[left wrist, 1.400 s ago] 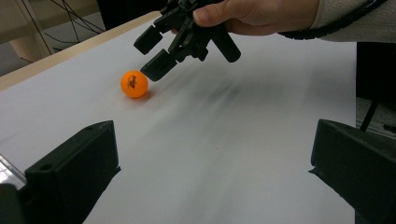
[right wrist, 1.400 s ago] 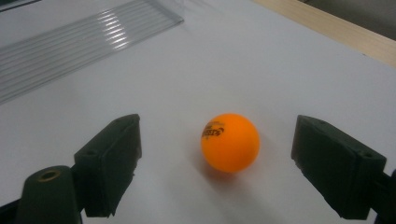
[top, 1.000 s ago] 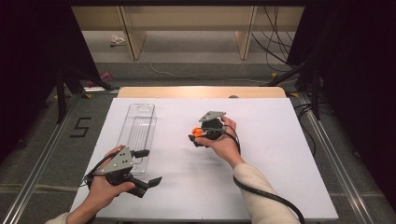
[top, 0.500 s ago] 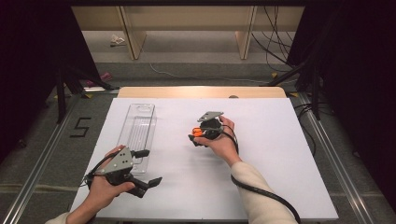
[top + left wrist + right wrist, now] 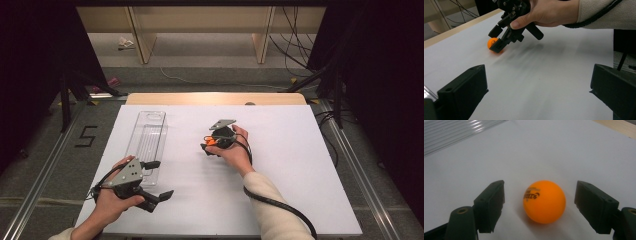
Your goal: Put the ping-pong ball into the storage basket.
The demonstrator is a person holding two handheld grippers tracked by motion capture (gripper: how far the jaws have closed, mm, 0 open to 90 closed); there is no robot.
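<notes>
An orange ping-pong ball point(image 5: 544, 201) rests on the white table point(image 5: 280, 165), a little left of its middle point(image 5: 212, 142). My right gripper point(image 5: 540, 195) straddles it with a gap on each side, so neither pad touches. Its jaws have just been closing around the ball. From the left gripper view, the ball point(image 5: 492, 43) sits between the right gripper's point(image 5: 496, 38) tips, which are lowered to the table. My left gripper point(image 5: 160, 179) is held near the front left of the table. Its jaws point(image 5: 537, 87) are wide open with nothing between them.
A long clear plastic tray point(image 5: 148, 135) lies at the left of the table, just beyond the left gripper, and its ribbed surface shows in the right gripper view point(image 5: 449, 132). A black cable point(image 5: 280, 207) trails from the right gripper along the forearm.
The right hand has edged slightly left and down toward the ball. The left hand and the tray have not moved.
</notes>
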